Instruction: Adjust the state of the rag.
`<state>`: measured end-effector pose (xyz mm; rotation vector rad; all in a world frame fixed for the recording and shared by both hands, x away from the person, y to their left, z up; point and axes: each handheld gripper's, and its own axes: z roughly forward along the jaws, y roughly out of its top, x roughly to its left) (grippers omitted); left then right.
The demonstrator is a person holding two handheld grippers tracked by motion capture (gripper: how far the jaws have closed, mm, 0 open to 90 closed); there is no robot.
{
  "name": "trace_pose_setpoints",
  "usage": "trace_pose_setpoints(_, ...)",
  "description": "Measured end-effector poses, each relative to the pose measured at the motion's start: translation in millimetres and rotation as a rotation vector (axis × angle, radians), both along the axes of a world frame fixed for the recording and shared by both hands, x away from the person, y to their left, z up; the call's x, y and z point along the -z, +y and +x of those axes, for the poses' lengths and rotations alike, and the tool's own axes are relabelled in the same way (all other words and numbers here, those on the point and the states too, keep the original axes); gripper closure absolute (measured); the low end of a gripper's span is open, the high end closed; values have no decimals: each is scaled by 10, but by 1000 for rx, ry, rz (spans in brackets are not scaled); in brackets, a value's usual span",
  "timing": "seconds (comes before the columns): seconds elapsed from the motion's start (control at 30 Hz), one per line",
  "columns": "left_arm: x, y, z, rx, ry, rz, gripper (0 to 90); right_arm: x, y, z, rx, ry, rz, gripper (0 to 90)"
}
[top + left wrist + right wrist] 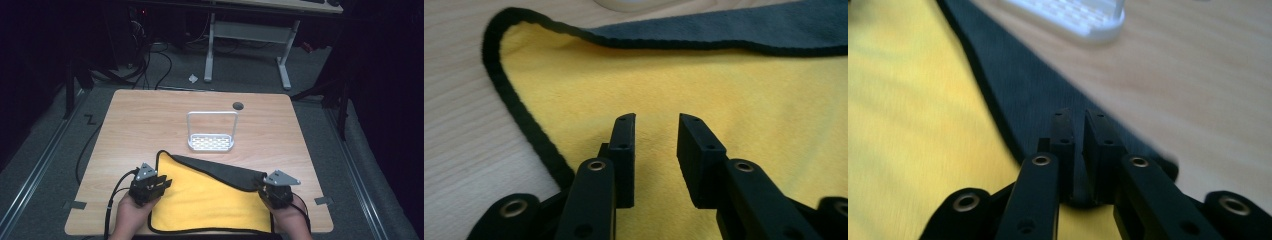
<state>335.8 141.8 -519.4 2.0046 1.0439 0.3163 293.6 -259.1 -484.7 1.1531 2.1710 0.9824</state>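
yellow microfibre cloth [205,202] is lying half-folded on wooden table [150,115]; left gripper [655,131] is hovering open, right gripper [1078,124] is showing a slim gap, gripping nothing.

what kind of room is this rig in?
Likely a lab or recording workspace, not a home: a bare wooden table on grey carpet, cables trailing across the floor behind it, and a height-adjustable desk frame in the dim background.

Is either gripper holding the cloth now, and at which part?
Nothing is held. The left gripper is open above the yellow cloth, with nothing between its jaws. The right gripper shows a narrow empty gap over the cloth's folded grey edge.
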Motion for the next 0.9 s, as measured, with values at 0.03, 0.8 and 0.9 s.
trace_pose_setpoints(0.03,16,4,-2,-6,-4,7,666,-41,47,96,-1,-7,9,813)
trace_pose_setpoints(0.8,161,12,2,28,-26,37,535,355,-31,84,-34,114,-54,734)
trace_pose_setpoints(0.9,162,14,4,27,-25,32,537,346,-23,89,-32,110,-81,823)
